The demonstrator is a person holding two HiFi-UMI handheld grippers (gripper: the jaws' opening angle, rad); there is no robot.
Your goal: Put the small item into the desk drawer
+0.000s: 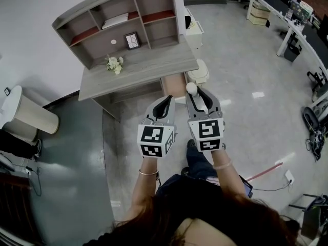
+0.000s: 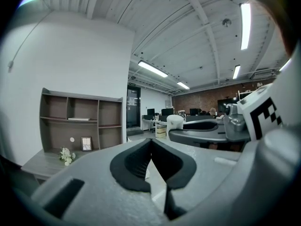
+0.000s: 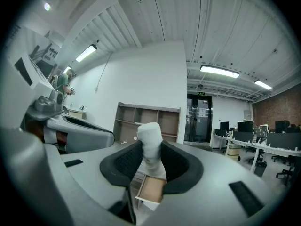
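Half done, I judge: my right gripper (image 3: pixel 150 161) clamps the small white item (image 3: pixel 150 138) at mid-frame, and the open drawer (image 3: pixel 151 188) of the desk (image 1: pixel 138 70) shows just below it. My left gripper (image 2: pixel 151 159) is closed and empty. Placing the item inside and letting go are left.

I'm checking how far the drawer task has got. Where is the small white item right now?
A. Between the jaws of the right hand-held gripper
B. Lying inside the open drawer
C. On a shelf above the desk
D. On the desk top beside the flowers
A: the right gripper view shows the white item clamped in the right hand-held gripper, with the open drawer beyond it.
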